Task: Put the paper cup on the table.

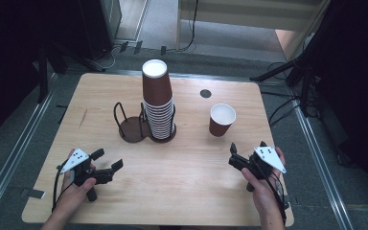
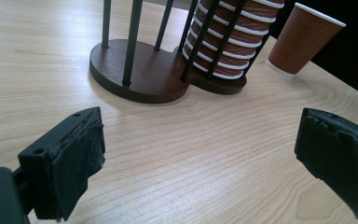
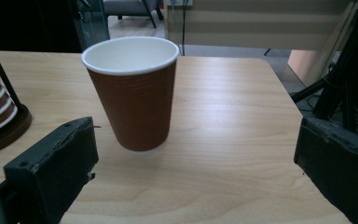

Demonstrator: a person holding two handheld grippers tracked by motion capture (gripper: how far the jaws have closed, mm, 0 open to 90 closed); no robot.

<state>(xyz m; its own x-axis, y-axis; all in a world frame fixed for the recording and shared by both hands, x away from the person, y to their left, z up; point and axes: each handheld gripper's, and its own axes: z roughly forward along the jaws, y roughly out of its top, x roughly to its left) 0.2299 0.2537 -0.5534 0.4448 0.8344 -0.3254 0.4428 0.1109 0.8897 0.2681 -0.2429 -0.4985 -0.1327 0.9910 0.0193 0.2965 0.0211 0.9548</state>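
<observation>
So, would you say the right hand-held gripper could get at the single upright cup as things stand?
Probably yes. The right hand-held gripper has its jaws open and points at the single cup, which stands upright by itself on bare table in front of it, with nothing between them.

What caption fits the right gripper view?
Open right gripper facing an upright brown paper cup standing alone on the wooden table.

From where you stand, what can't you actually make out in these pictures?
- Stack of cups: in the left tool's view the top edge cuts it off, so the count is unclear.
- Cup holder: in the right tool's view only a sliver shows at the left edge.
- Small dark round spot on the table: too small in the high view to identify.
- Single cup: its bottom inside is hidden by its own wall.
</observation>
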